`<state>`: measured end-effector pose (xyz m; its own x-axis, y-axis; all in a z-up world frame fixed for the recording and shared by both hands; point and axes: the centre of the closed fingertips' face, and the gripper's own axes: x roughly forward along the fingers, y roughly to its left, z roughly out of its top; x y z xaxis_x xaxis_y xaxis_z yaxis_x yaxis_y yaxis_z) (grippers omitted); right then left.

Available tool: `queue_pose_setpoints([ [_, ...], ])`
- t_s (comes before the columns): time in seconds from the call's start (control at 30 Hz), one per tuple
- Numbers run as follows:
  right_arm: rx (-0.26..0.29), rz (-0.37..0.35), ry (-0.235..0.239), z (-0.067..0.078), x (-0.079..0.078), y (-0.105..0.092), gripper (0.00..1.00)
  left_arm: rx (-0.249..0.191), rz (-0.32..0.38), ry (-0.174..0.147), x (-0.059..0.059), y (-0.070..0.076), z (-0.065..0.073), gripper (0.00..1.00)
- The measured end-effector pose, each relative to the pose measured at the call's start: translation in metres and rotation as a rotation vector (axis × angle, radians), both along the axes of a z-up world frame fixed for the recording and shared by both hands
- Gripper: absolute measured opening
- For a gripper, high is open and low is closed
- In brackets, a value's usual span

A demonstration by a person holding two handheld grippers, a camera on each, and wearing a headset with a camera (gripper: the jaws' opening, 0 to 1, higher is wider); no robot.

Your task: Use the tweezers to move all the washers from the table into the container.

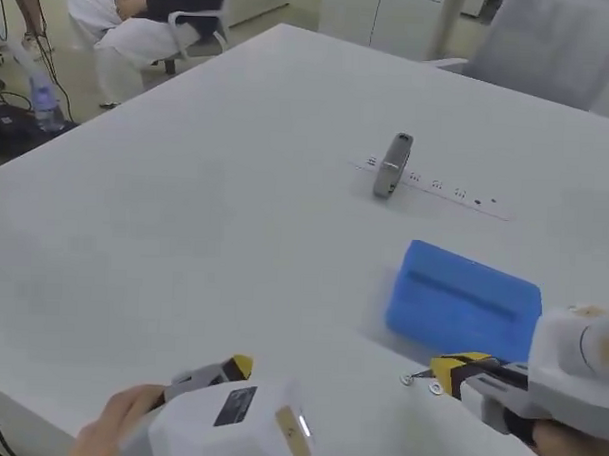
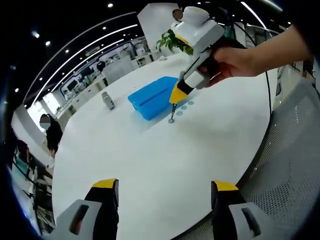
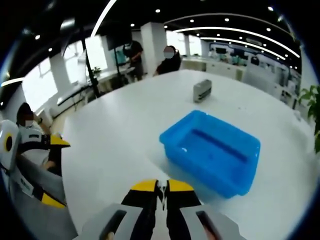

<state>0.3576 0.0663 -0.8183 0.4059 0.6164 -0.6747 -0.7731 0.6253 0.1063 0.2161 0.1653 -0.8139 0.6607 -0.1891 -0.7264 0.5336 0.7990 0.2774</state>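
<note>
A blue container (image 1: pixel 464 304) stands on the white table (image 1: pixel 234 236). Just in front of it lie small metal washers (image 1: pixel 407 380); several show near the container (image 2: pixel 152 96) as washers (image 2: pixel 184 107). My right gripper (image 1: pixel 448 370) is shut on the tweezers (image 2: pixel 173 112), whose tip points down onto the table at one washer (image 2: pixel 171 120). Seen from the right gripper (image 3: pixel 161 187), its yellow-tipped jaws pinch the tweezers (image 3: pixel 161 194), and the container (image 3: pixel 210 150) lies ahead with no washers that I can make out inside. My left gripper (image 2: pixel 165 185) is open, low at the near table edge (image 1: pixel 242 367).
A small grey metal device (image 1: pixel 392 164) lies beyond the container beside a row of sockets (image 1: pixel 456 191) set in the tabletop. A person sits on a chair (image 1: pixel 142 22) at the far left. The table's near edge runs by the left gripper.
</note>
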Motion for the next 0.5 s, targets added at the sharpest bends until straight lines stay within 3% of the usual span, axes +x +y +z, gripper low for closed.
queue_pose_setpoints([
  [0.5,-0.075,0.039,0.077,-0.0020,0.0028,0.0047,0.03,-0.005,0.006,-0.015,0.0014,0.0006,0.0026,0.77],
])
